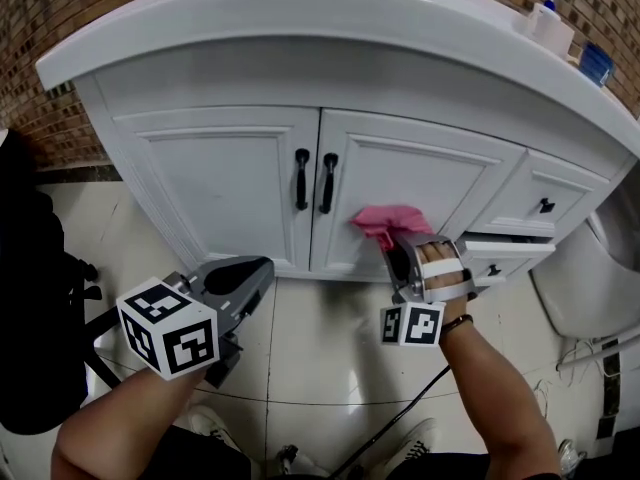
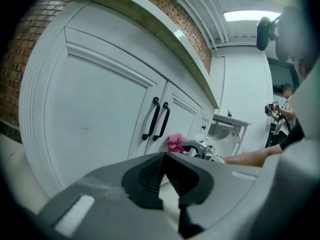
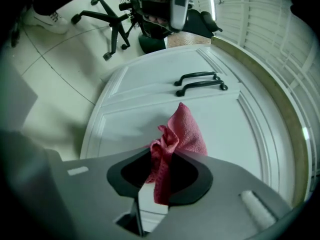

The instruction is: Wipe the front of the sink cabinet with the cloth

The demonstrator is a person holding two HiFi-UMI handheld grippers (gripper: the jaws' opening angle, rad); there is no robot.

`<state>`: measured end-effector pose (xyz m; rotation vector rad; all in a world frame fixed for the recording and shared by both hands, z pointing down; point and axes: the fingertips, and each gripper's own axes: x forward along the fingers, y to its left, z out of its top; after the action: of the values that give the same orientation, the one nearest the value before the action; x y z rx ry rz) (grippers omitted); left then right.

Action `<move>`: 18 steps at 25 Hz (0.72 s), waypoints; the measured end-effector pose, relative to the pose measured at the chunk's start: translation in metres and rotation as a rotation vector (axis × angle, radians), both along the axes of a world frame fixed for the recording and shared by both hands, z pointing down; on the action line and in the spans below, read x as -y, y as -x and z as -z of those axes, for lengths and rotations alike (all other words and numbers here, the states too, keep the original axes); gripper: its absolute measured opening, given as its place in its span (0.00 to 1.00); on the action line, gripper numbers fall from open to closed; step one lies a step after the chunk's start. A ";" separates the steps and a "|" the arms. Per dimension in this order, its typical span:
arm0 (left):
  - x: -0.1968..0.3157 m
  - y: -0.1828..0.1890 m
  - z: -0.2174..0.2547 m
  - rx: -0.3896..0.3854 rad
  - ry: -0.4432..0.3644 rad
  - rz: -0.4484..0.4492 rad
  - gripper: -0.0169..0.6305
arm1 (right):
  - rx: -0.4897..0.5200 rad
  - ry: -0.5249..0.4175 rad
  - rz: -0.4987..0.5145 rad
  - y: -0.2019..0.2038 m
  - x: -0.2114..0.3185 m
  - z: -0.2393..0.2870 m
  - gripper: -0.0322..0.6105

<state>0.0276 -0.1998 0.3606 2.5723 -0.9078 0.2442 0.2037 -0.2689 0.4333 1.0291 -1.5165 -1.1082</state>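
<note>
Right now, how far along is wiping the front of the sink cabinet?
Done: the pink cloth is picked up, clamped in the right gripper. In hand: it lies against the lower part of the right door. Left, probably: the left door and the drawers; no wipe marks show, so what is already clean cannot be told. The left gripper hangs shut and empty.

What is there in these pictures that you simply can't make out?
- Sink basin: in the head view the top edge cuts it off, and only the countertop shows.
- Inside of the open drawer: in the head view only its front edge shows.
- Bottles: in the head view they are too small to identify.
- Where the cloth meets the door: in the head view the right gripper covers it.
</note>
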 end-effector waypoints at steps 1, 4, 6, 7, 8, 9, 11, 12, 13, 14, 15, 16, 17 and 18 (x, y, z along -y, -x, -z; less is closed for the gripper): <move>0.000 0.000 0.000 -0.001 0.002 0.000 0.04 | -0.007 0.016 0.004 0.000 0.000 -0.010 0.21; 0.001 -0.001 -0.002 -0.006 0.011 0.004 0.04 | -0.033 0.068 0.013 -0.002 -0.001 -0.044 0.21; 0.002 0.000 -0.003 -0.006 0.019 0.009 0.04 | -0.046 0.104 0.016 -0.002 -0.002 -0.067 0.21; 0.003 0.001 -0.004 -0.004 0.023 0.011 0.04 | -0.053 0.119 0.016 -0.002 -0.002 -0.076 0.21; 0.003 0.002 -0.006 -0.004 0.027 0.012 0.04 | -0.060 0.129 0.019 -0.001 -0.002 -0.083 0.21; 0.003 0.003 -0.007 -0.003 0.031 0.014 0.04 | -0.069 0.136 0.025 0.001 -0.002 -0.089 0.21; 0.003 0.005 -0.008 -0.006 0.038 0.016 0.04 | -0.084 0.152 0.034 0.003 -0.002 -0.102 0.21; 0.003 0.006 -0.007 -0.008 0.040 0.017 0.04 | -0.086 0.167 0.033 0.003 -0.002 -0.109 0.21; 0.003 0.007 -0.007 -0.008 0.040 0.018 0.04 | -0.085 0.189 0.028 0.003 -0.003 -0.117 0.21; 0.003 0.008 -0.006 -0.009 0.040 0.019 0.04 | -0.088 0.214 0.022 0.002 -0.004 -0.126 0.21; 0.003 0.009 -0.006 -0.009 0.040 0.021 0.04 | -0.098 0.238 0.017 0.000 -0.005 -0.136 0.21; 0.003 0.010 -0.006 -0.010 0.041 0.024 0.04 | -0.114 0.260 0.011 -0.002 -0.006 -0.146 0.21; 0.003 0.012 -0.006 -0.011 0.043 0.027 0.04 | -0.131 0.279 0.005 -0.005 -0.007 -0.156 0.21; 0.004 0.014 -0.006 -0.012 0.044 0.031 0.04 | -0.145 0.297 -0.003 -0.009 -0.008 -0.166 0.21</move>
<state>0.0139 -0.2033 0.3668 2.5146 -0.9263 0.2369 0.2127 -0.2612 0.5992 0.7316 -1.5073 -0.9015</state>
